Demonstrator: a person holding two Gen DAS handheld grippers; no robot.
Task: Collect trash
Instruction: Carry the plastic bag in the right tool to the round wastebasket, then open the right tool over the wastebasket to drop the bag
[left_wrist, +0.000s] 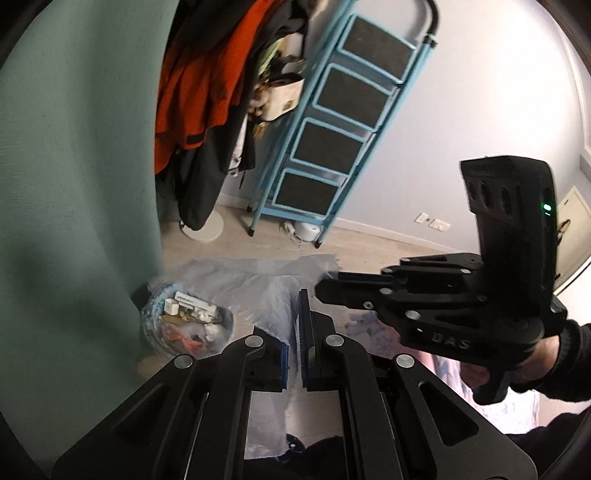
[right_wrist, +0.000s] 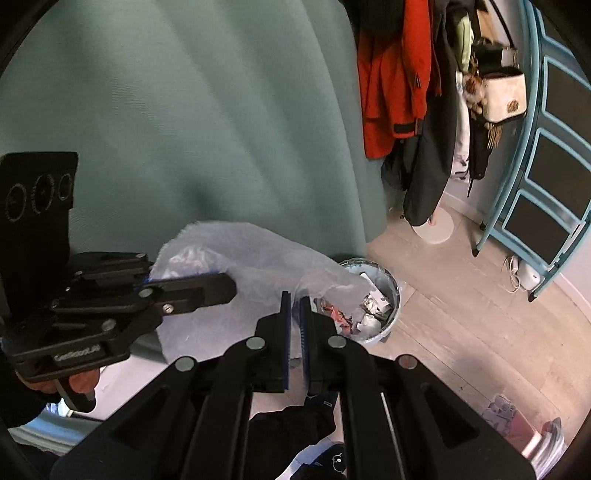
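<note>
A thin translucent plastic bag (right_wrist: 236, 258) is held stretched between two handheld grippers above a wooden floor (right_wrist: 461, 325); the left gripper (left_wrist: 295, 332) is closed on one edge of the film, its blue pads nearly together, and the right gripper (right_wrist: 294, 321) is clamped likewise on the opposite edge; a small round bin (right_wrist: 388, 295), standing just beside a green curtain (right_wrist: 184, 129) and partly hidden behind the bag, is seen filled with crumpled paper and wrappers (right_wrist: 369, 310). The bag appears empty, so the collecting is judged barely begun; the rubbish is yet to be moved into the bag, or the bag fitted to the bin. A blue stepladder (left_wrist: 332, 129) and hanging coats (left_wrist: 199, 92) are seen behind.
</note>
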